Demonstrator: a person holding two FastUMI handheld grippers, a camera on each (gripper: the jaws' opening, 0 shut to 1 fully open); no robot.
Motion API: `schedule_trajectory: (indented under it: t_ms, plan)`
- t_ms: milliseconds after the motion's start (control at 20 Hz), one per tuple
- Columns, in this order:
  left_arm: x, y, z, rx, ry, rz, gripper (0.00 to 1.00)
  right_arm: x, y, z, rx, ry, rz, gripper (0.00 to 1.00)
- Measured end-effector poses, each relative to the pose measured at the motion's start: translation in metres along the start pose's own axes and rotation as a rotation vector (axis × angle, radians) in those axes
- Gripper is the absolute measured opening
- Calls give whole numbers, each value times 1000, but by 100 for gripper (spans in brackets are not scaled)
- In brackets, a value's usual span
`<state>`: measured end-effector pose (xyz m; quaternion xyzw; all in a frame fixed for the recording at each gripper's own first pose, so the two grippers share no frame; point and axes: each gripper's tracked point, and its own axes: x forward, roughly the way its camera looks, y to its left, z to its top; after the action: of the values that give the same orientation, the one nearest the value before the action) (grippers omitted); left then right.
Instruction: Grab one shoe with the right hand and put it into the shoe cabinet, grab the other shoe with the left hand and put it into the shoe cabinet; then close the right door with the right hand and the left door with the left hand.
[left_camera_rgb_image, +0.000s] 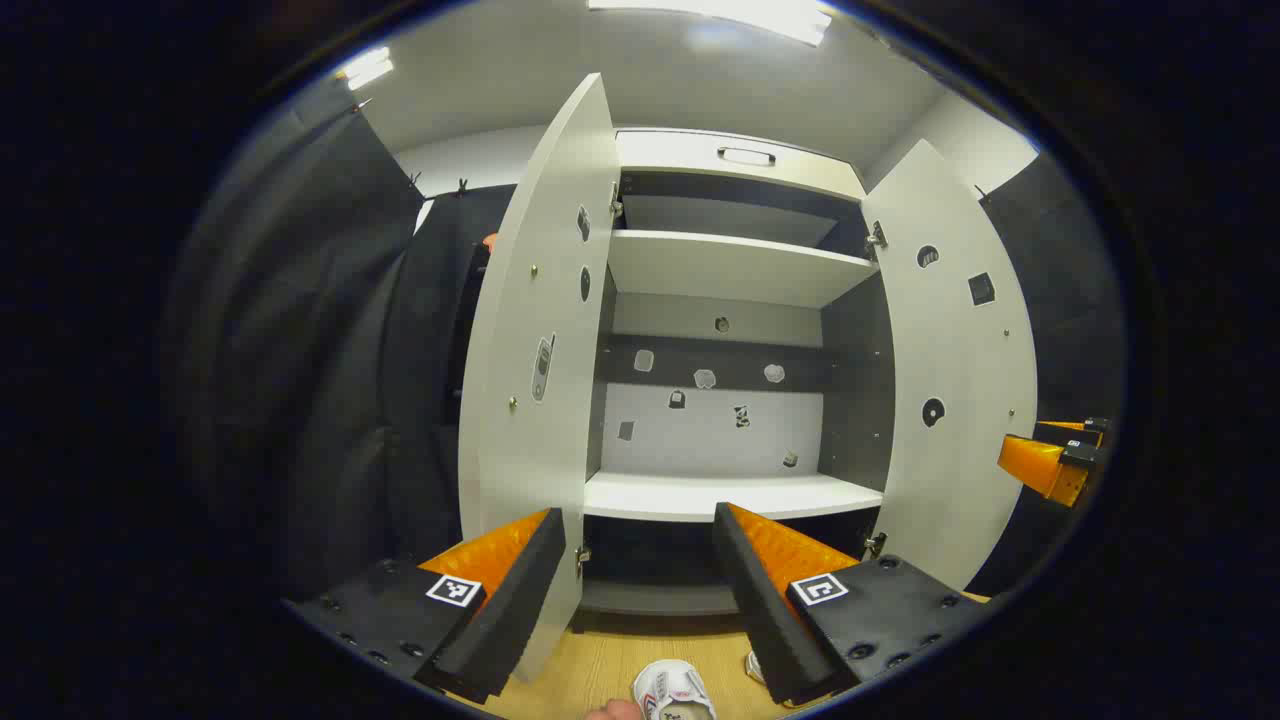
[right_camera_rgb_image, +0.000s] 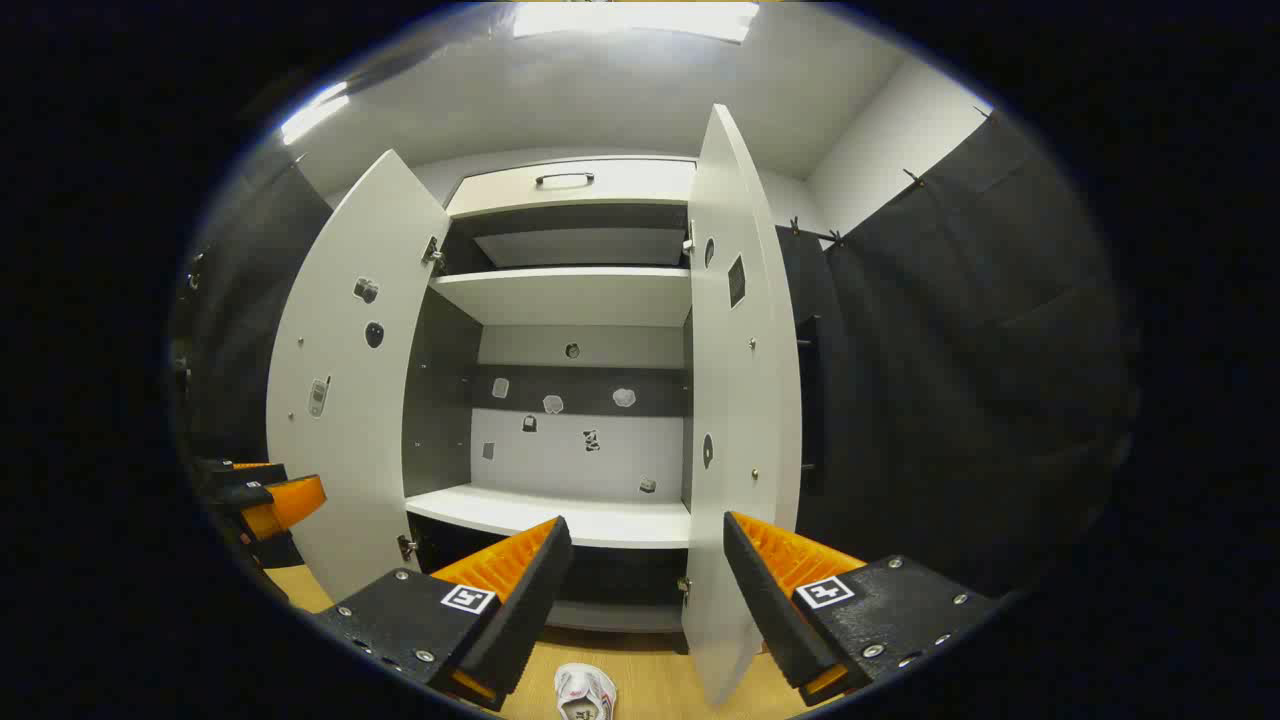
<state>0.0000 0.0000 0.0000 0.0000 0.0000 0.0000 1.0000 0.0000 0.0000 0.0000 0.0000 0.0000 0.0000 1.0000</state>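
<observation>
The shoe cabinet (left_camera_rgb_image: 735, 270) (right_camera_rgb_image: 570, 290) stands ahead with both doors swung wide: left door (left_camera_rgb_image: 535, 330) (right_camera_rgb_image: 345, 390), right door (left_camera_rgb_image: 950, 370) (right_camera_rgb_image: 740, 400). Its shelves are bare. A white shoe (left_camera_rgb_image: 675, 690) lies on the wooden floor below my left gripper (left_camera_rgb_image: 640, 560), with a second white shoe (left_camera_rgb_image: 756, 666) peeking beside the right finger. In the right gripper view a white shoe (right_camera_rgb_image: 585, 692) lies on the floor under my right gripper (right_camera_rgb_image: 645, 565). Both grippers are open and hold nothing. Each view catches the other gripper off to the side (left_camera_rgb_image: 1050, 460) (right_camera_rgb_image: 255, 495).
The wooden floor (left_camera_rgb_image: 600, 665) (right_camera_rgb_image: 650, 685) runs in front of the cabinet. Black cloth walls (left_camera_rgb_image: 320, 380) (right_camera_rgb_image: 960, 380) hang on either side. A drawer with a handle (left_camera_rgb_image: 745, 155) (right_camera_rgb_image: 565, 179) tops the cabinet. Small stickers dot the doors and back panel.
</observation>
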Motion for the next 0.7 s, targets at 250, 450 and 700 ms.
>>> schedule_trajectory:
  t_ms: [250, 450, 700]
  plan:
    - [2, -6, 0, 14, 2, -13, 96, 1, 0, 3, -10, -6, -2, 93]
    - [1, -5, 4, 21, -4, -13, 96, 4, 1, -1, 5, 5, -6, 93]
    - [2, -4, 6, 23, -9, -15, 96, 6, 3, -6, 15, 16, -10, 93]
